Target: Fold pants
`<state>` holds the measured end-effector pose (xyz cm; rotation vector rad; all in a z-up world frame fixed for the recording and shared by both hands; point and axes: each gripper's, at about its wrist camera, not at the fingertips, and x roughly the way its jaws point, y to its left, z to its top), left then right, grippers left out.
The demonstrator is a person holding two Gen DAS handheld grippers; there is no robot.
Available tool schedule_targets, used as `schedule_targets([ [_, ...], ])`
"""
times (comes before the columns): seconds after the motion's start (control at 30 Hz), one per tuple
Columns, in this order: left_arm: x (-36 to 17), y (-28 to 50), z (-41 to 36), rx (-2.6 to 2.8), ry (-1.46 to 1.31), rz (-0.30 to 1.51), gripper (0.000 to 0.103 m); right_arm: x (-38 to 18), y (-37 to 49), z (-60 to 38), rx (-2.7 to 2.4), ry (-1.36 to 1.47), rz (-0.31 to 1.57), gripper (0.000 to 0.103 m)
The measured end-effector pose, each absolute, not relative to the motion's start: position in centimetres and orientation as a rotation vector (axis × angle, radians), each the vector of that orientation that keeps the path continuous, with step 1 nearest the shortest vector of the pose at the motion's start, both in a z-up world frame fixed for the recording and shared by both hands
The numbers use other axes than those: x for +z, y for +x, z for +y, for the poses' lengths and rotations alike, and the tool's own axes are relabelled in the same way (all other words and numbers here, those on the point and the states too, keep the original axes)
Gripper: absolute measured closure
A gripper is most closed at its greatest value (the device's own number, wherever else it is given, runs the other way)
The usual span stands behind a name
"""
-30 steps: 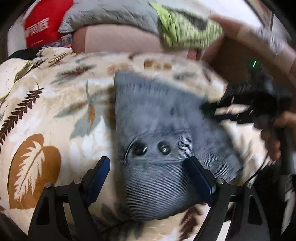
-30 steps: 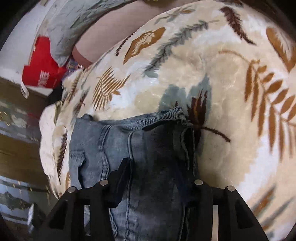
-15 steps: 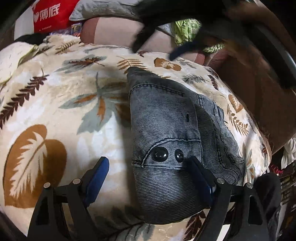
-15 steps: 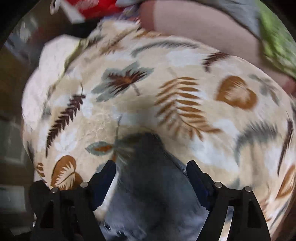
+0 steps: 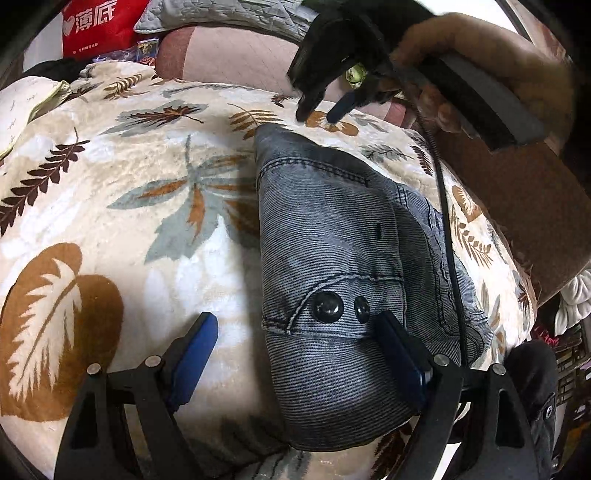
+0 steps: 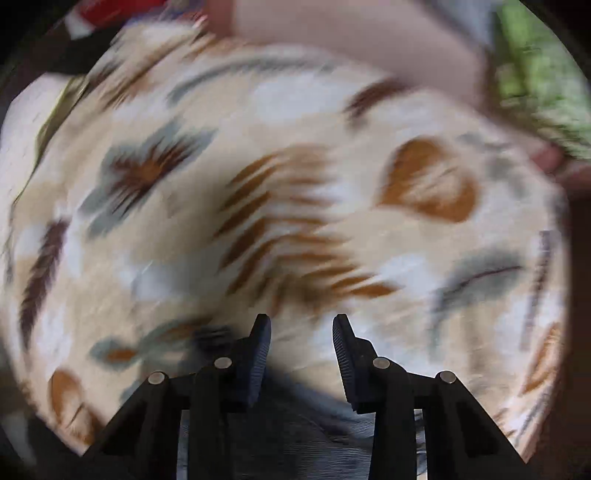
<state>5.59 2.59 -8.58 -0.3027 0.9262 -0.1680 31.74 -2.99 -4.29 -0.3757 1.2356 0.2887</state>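
Note:
The grey denim pants [image 5: 332, 258] lie folded into a compact bundle on a leaf-patterned blanket [image 5: 129, 221], with two black snap buttons facing up. My left gripper [image 5: 299, 350] is open and hovers over the near end of the bundle, its right finger above the denim and its left finger above the blanket. My right gripper [image 5: 321, 110] hangs just beyond the far end of the pants, fingers pointing down. In the blurred right wrist view it [image 6: 301, 332] is partly open and empty, with the denim [image 6: 295, 435] below its fingers.
A pink cushion [image 5: 236, 55], a grey quilted pillow [image 5: 221, 14] and a red bag [image 5: 96, 29] lie at the back. A brown wooden edge [image 5: 524, 206] runs along the right. The blanket spreads wide to the left of the pants.
My right gripper has let go of the denim, swung up over the far end of the pants and narrowed its jaws. My left gripper has stayed open and nearly still.

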Motion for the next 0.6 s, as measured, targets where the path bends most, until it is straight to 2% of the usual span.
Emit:
schedule_targets([
  [0.07, -8.6, 5.6, 2.6, -0.168, -0.304, 0.925, 0.015, -3.1, 30.5, -3.8, 0.402, -0.261, 1.235, 0.063],
  [0.17, -8.6, 5.5, 2.6, -0.167, -0.304, 0.923, 0.015, -2.6, 27.8, -3.1, 0.528, -0.237, 1.251, 0.036],
  [0.27, -8.6, 5.5, 2.6, -0.165, -0.305, 0.921, 0.015, -3.8, 24.5, -1.9, 0.614, -0.306, 1.279, 0.036],
  [0.33, -8.5, 5.2, 2.6, -0.164, -0.311, 0.917, 0.015, -6.4, 24.4, -2.7, 0.493, -0.398, 1.298, 0.038],
  [0.4, -8.5, 5.0, 2.6, -0.167, -0.315, 0.915, 0.015, -7.9, 24.9, -4.7, 0.444, -0.347, 1.32, 0.034],
  [0.6, -8.3, 4.4, 2.5, -0.16, -0.304, 0.897, 0.015, -3.6, 21.2, -7.3, 0.476, -0.204, 1.137, 0.032],
])
